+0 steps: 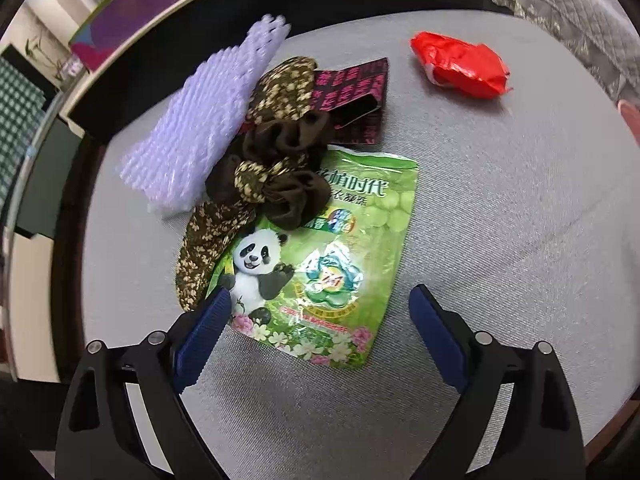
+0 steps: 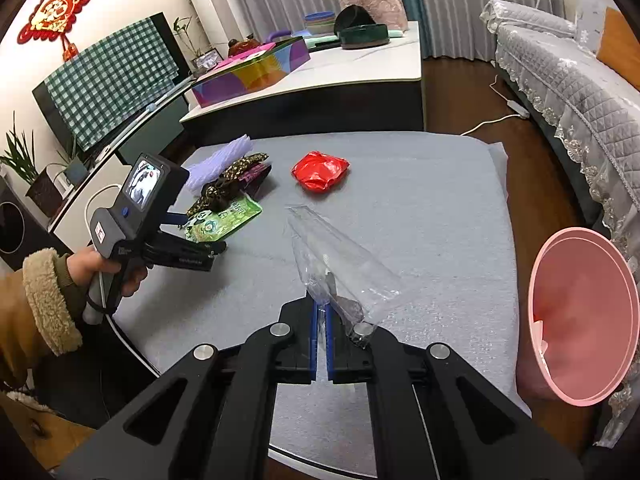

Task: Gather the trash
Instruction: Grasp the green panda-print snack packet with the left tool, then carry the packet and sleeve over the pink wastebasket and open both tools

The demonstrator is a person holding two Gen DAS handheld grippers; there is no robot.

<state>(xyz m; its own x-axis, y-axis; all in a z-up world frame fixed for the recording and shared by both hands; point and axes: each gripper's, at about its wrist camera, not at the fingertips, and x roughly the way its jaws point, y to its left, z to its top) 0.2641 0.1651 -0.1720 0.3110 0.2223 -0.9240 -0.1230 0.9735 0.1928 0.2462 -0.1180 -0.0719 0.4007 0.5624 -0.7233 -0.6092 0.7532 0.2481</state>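
**Operator:** State the claw conditions, nearest items first.

**Technician:** The right claw (image 2: 320, 312) is clamped flat on a clear plastic wrapper (image 2: 340, 256), gripped at its near end; the rest trails forward above the grey bench (image 2: 440, 208). The left claw (image 1: 320, 312) stands wide, holding nothing, with its blue pads (image 1: 204, 332) on either side of the lower end of the green panda pouch (image 1: 320, 248). Whether a pad touches the pouch cannot be confirmed.

**Operator:** Handling properties of the pouch?

**Technician:** Judged light, thin and glossy, so likely slippery and easily creased. It lies flat on the bench. The near bottom edge is free and is the recommended pinch point. The top edge is weighted by a brown patterned scrunchie (image 1: 276, 184), which may drag along if the pouch is lifted quickly.

**Operator:** Items beyond it?

**Technician:** A lilac foam net sleeve (image 1: 200, 116), soft and springy, lies beside the scrunchie. A dark pink-printed packet (image 1: 356, 92) sits behind. Well apart, a crumpled red wrapper (image 1: 460, 64) lies alone; take it at any raised fold.

**Operator:** Disposal point?

**Technician:** The pink bin (image 2: 584, 320) stands beside the bench on the right, near the held wrapper.
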